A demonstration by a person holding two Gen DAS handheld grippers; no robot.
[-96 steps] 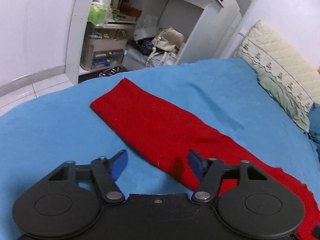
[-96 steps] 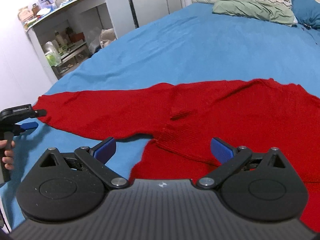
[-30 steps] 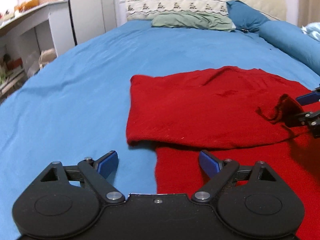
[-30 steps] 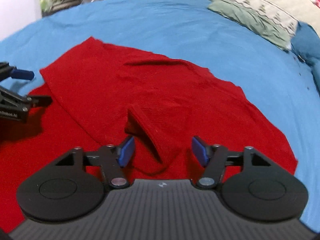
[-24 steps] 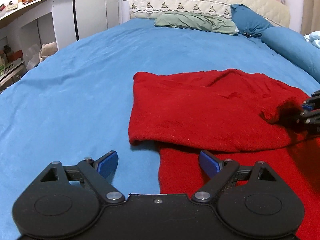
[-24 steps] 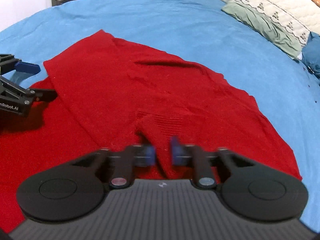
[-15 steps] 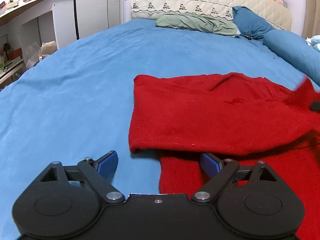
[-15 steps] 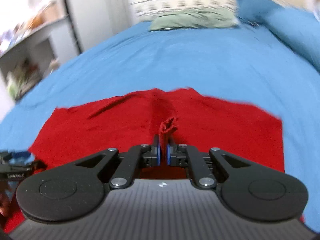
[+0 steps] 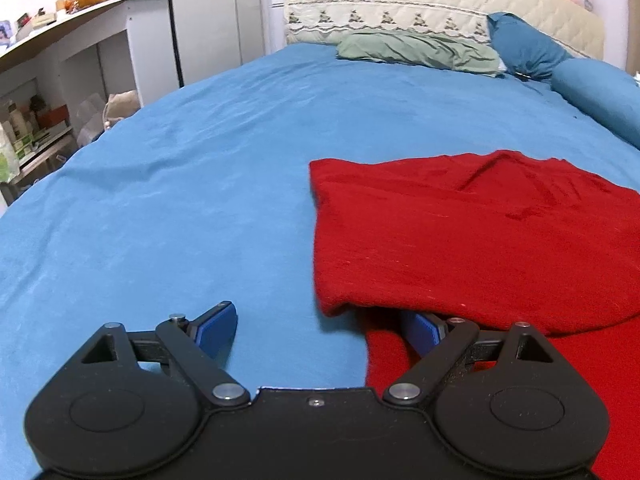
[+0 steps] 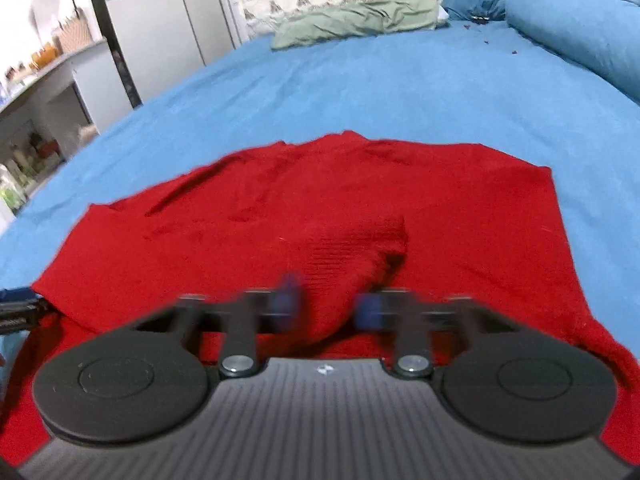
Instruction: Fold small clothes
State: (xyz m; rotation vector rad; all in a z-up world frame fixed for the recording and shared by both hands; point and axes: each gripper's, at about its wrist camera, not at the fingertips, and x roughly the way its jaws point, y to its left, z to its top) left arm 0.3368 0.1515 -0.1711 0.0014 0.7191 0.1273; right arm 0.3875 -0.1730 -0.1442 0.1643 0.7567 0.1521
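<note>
A red knit sweater (image 9: 472, 240) lies on the blue bedsheet (image 9: 168, 200), with one sleeve folded across its body. My left gripper (image 9: 320, 326) is open and empty at the sweater's lower left edge; its right finger sits under the folded layer's edge. In the right wrist view the sweater (image 10: 320, 208) fills the middle, and the sleeve cuff (image 10: 372, 244) lies just ahead of my right gripper (image 10: 330, 304). The right jaws are blurred and stand apart, with nothing between them. The left gripper's tip (image 10: 16, 304) shows at the left edge.
Green pillow (image 9: 416, 50), blue pillows (image 9: 596, 88) and a quilted headboard (image 9: 440, 8) stand at the bed's far end. White shelves (image 9: 60, 80) with clutter stand to the left, beyond the bed edge.
My right gripper, shut on the sleeve cuff half a second ago, has opened and let it drop onto the sweater's body. The left gripper moved slightly forward, staying open.
</note>
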